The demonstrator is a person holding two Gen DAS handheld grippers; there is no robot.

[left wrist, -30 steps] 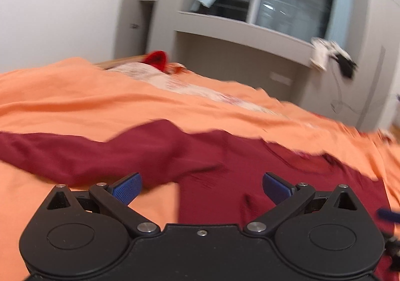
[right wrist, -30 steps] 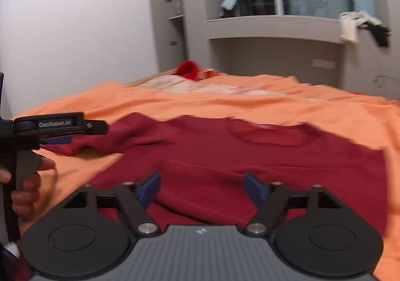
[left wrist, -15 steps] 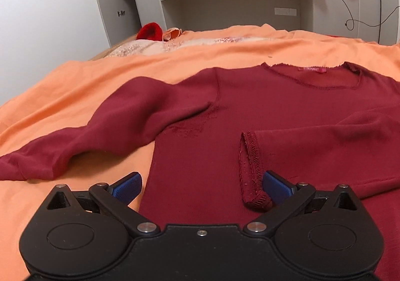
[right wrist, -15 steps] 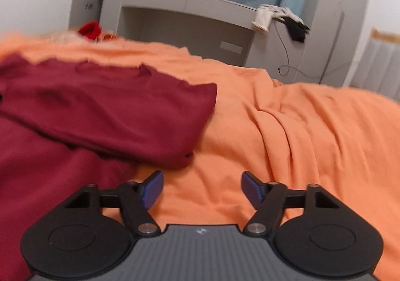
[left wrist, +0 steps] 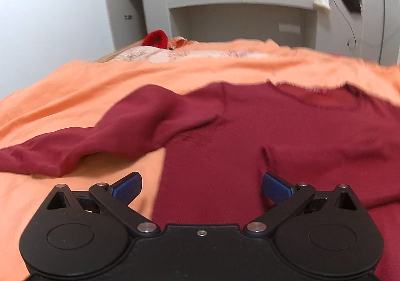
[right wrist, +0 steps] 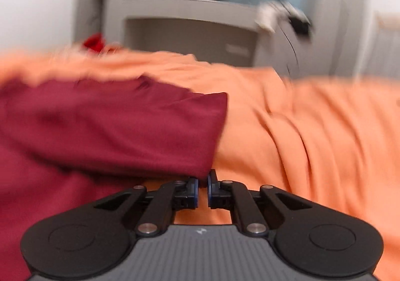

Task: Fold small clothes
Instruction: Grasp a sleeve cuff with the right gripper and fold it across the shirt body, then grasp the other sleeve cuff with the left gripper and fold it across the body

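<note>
Dark red sweater (left wrist: 225, 136) lies flat on the orange bed (left wrist: 75, 86), right sleeve folded across; right tongs (right wrist: 203, 187), wide before, now pinch its fold edge; left tongs (left wrist: 201, 184) wide.

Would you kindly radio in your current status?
Left claw open over dark red knit sweater. Right claw shut at the sweater's folded edge; grip unclear. Orange bedspread, nothing blocking.

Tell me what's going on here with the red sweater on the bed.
A person is folding a dark red sweater spread on an orange bedsheet, using a handheld claw in each hand. The right claw has closed at the folded edge on the sweater's right side, apparently pinching it, though the view is blurred. The left claw is open above the sweater's body, holding nothing. One sleeve is already folded across; the other sleeve lies stretched out.
</note>
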